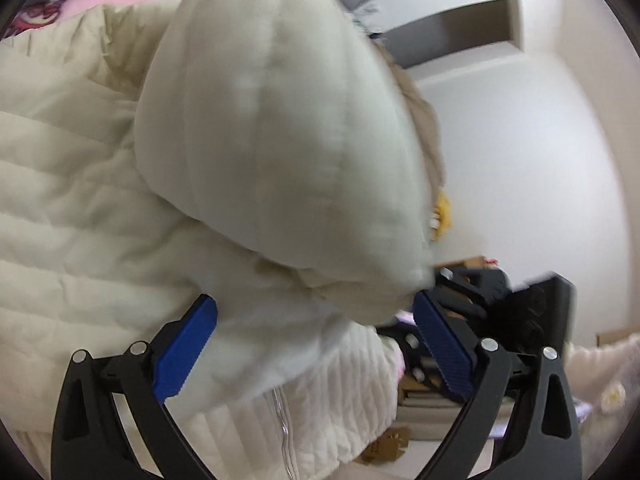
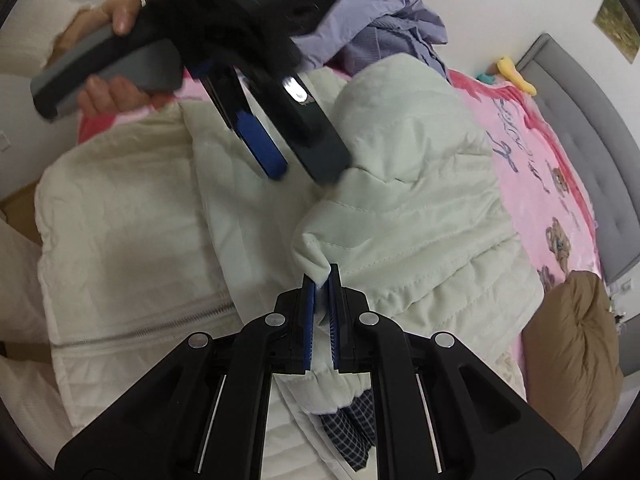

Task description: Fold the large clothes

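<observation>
A cream quilted jacket (image 2: 120, 216) lies spread on the bed, zipper toward me. Its pale sleeve (image 2: 404, 184) is folded across the body. My right gripper (image 2: 323, 280) is shut on the sleeve's cuff edge and holds it just above the jacket. My left gripper (image 1: 316, 312) is open, its blue pads (image 1: 188, 344) on either side of the sleeve's padded bulk (image 1: 272, 128), not clamped. It also shows in the right wrist view (image 2: 304, 168), pointing down at the jacket's middle.
A pink printed blanket (image 2: 540, 152) covers the bed. A purple garment (image 2: 384, 32) lies at the far side, a brown cushion (image 2: 576, 340) at the right, a checked cloth (image 2: 352, 432) under the jacket. A grey headboard (image 2: 592, 120) stands at the right.
</observation>
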Action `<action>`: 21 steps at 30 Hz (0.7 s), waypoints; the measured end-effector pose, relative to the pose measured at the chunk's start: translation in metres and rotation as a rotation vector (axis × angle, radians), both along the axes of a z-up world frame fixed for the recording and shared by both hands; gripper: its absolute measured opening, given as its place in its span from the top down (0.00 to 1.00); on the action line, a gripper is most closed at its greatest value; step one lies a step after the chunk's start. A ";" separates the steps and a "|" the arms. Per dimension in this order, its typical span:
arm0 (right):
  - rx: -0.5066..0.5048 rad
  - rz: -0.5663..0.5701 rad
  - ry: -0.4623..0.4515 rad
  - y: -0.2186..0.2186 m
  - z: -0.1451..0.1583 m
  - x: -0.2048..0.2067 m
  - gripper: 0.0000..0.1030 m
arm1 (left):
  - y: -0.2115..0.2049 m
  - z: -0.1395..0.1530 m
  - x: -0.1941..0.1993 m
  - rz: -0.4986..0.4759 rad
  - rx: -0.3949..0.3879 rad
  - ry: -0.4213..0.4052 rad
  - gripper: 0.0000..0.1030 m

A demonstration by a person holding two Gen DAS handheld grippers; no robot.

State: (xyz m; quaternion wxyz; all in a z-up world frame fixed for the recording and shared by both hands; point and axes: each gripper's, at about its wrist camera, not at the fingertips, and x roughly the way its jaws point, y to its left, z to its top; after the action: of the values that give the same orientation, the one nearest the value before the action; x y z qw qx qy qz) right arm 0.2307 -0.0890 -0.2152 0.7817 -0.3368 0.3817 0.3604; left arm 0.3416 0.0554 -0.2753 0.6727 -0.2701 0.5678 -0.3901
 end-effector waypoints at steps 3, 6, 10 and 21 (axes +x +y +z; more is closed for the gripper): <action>-0.070 0.052 -0.040 0.004 -0.013 -0.014 0.94 | 0.001 0.015 0.000 -0.020 -0.031 -0.040 0.06; -0.091 0.064 -0.052 0.010 -0.022 -0.021 0.93 | -0.012 0.033 0.015 -0.028 -0.045 -0.054 0.06; -0.097 0.044 -0.039 0.014 -0.035 -0.020 0.93 | -0.021 0.015 0.027 0.030 0.179 0.016 0.07; 0.118 -0.108 0.060 -0.008 -0.013 -0.011 0.71 | -0.018 -0.023 0.030 0.078 0.152 0.028 0.07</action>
State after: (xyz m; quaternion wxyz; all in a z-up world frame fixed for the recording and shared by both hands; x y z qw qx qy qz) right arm 0.2199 -0.0968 -0.2286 0.8067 -0.2583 0.4004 0.3496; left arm 0.3714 0.0379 -0.2984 0.6979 -0.2458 0.5942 -0.3153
